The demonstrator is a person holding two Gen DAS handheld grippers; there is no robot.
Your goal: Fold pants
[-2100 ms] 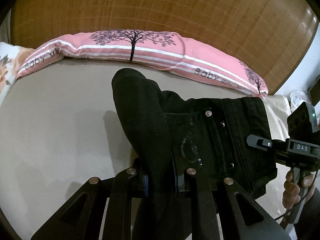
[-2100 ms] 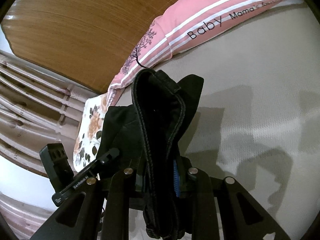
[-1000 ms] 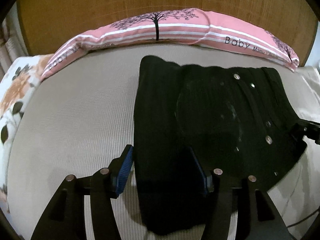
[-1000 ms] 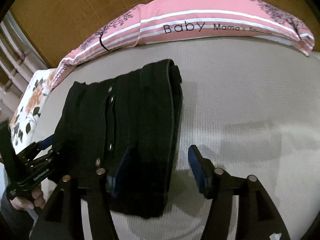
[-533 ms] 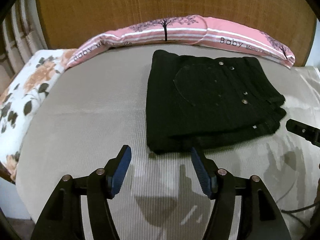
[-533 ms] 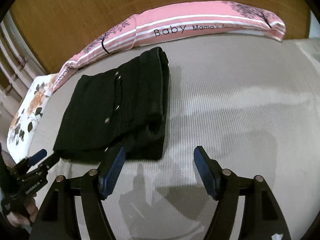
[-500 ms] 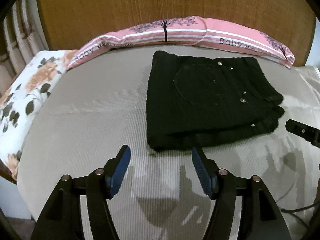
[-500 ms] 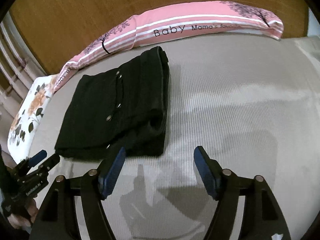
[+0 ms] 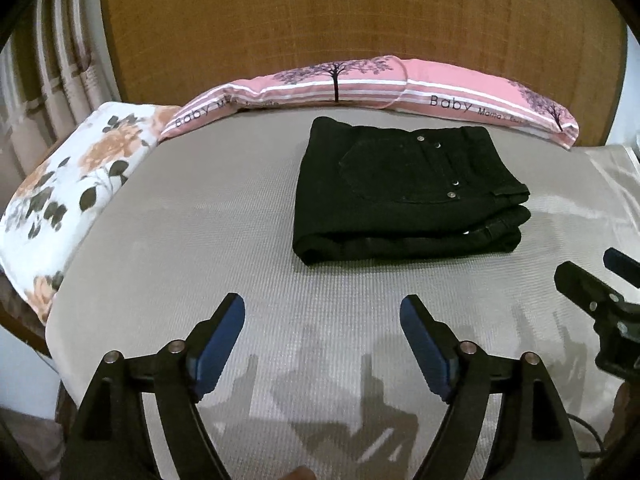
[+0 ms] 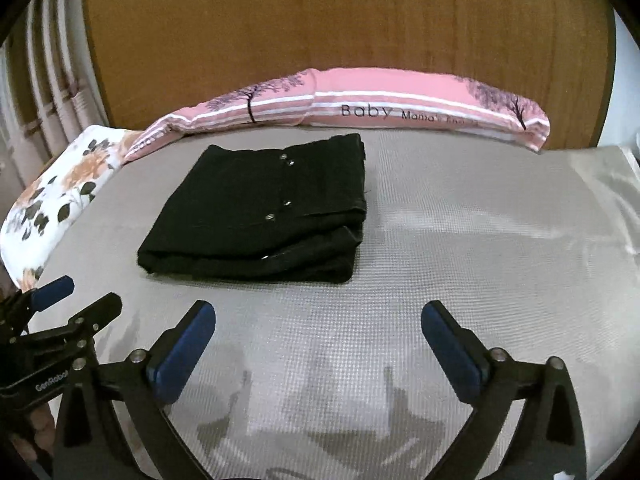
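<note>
Left tongs: blue pads spreading wider, nothing between them, poised above bare grey bed. Right tongs: likewise spreading, nothing between the pads. Pants, black, folded into a compact stack with metal studs on top, lying flat on the bed ahead of both tongs, well clear of the pads. Pink striped pillow beyond the pants, along a wooden headboard; floral pillow far left.
</note>
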